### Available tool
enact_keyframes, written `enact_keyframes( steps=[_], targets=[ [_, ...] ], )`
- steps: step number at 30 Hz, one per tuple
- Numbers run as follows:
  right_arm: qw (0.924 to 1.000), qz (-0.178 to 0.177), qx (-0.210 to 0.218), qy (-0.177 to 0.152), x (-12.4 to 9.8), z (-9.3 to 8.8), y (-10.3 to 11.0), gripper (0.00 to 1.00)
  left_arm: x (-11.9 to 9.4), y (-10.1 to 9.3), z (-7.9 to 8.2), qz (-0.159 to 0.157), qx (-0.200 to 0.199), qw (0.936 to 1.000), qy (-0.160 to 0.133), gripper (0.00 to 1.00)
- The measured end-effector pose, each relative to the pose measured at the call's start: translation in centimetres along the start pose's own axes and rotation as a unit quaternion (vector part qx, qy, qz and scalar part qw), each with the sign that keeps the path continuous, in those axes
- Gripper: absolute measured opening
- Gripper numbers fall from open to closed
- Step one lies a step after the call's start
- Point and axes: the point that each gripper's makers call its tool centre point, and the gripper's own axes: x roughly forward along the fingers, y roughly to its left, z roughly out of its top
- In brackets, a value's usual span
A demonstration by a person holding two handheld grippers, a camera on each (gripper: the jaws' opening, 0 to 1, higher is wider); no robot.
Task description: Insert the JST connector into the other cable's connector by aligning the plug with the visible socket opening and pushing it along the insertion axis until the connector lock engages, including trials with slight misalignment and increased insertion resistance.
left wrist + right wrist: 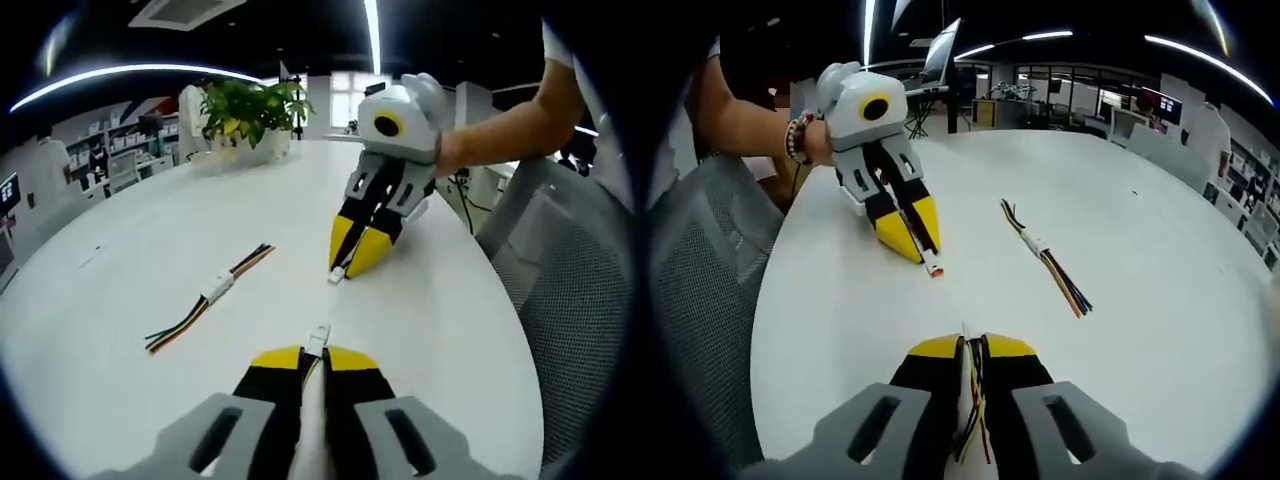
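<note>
My left gripper (315, 352) is shut on a small white JST connector (318, 338) that sticks out past its yellow tips. Across a short gap of table, my right gripper (350, 268) points back at it, tips down near the tabletop, with a white connector (337, 275) at its tips. In the right gripper view, my right gripper (972, 343) is shut on a cable whose coloured wires (976, 400) run back between the jaws. My left gripper (923, 256) faces it there, its connector (933, 268) just above the table. The two connectors are apart.
A second cable pair (215, 292) (1042, 250), joined at a white connector, lies loose on the white round table (150, 400). A potted plant (250, 110) stands at the far edge. A mesh chair (580, 290) and a person's forearm (510, 130) are at the side.
</note>
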Motion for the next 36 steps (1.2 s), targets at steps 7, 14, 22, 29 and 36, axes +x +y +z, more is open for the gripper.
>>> enact_keyframes(
  steps=[7, 14, 22, 29, 36],
  targets=[
    [0.9995, 0.015, -0.023, -0.018, -0.3, 1.5, 1.4, 0.04, -0.1, -0.6, 0.2, -0.009, 0.01, 0.9999, 0.0, 0.01],
    [0.9979, 0.029, -0.048, -0.033, -0.2, 2.7, 2.7, 0.04, -0.6, -1.0, 1.0, -0.015, 0.012, 0.9997, -0.012, 0.01],
    [0.9955, 0.044, -0.082, -0.021, 0.4, 2.8, 4.0, 0.04, -0.6, -1.6, 1.3, -0.022, 0.02, 0.9995, -0.012, 0.01],
    [0.9956, 0.041, -0.083, -0.017, 0.4, 2.5, 3.8, 0.04, -0.4, -2.0, 1.1, -0.029, 0.03, 0.9991, -0.003, 0.01],
    [0.9951, 0.045, -0.087, -0.001, 0.9, 1.9, 4.2, 0.04, -0.2, -2.3, 0.8, -0.034, 0.028, 0.999, 0.003, 0.01]
  ],
)
